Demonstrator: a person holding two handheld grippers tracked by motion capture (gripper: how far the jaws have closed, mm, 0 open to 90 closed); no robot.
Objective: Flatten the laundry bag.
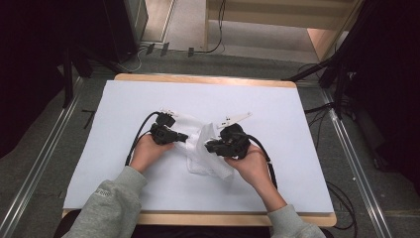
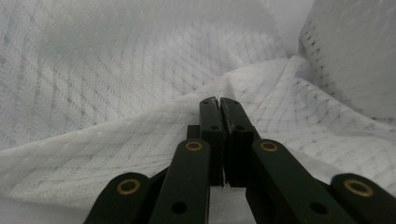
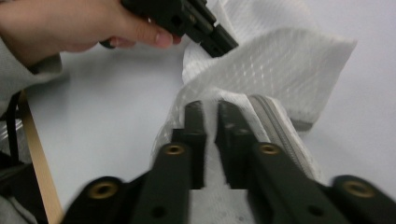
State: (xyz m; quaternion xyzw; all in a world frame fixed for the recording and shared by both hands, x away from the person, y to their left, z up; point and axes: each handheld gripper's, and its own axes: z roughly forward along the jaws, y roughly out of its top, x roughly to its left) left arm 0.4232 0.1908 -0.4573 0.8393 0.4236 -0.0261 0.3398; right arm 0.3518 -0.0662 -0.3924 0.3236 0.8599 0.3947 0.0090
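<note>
From above, a person sits at the near edge of a table (image 1: 148,191) covered in white, one gripper in each hand. The left gripper (image 1: 184,137) and the right gripper (image 1: 207,146) point toward each other, and between their tips lies a crumpled white mesh bag (image 1: 205,163), which spreads toward the person from just below both sets of jaws. The left hand (image 1: 147,151) and right hand (image 1: 253,165) sit behind their tools, with black cables trailing back. From this height I cannot tell how the jaws stand.

In the left gripper view, the left gripper (image 2: 218,100) has its jaws pressed together, tips touching, with a ridge of the mesh bag (image 2: 116,93) lying right at them. The weave rises beyond and to both sides of the tips. A fold seems caught between them, though the pinch itself is hard to make out.

In the right gripper view, the right gripper (image 3: 210,108) has its jaws nearly together, nipping a fold of the mesh bag (image 3: 289,65), with a grey zipper edge (image 3: 280,130) running just beside one jaw. Beyond the tips, the left gripper (image 3: 229,46) bites the far part of the fabric, held by the left hand (image 3: 70,25).
</note>
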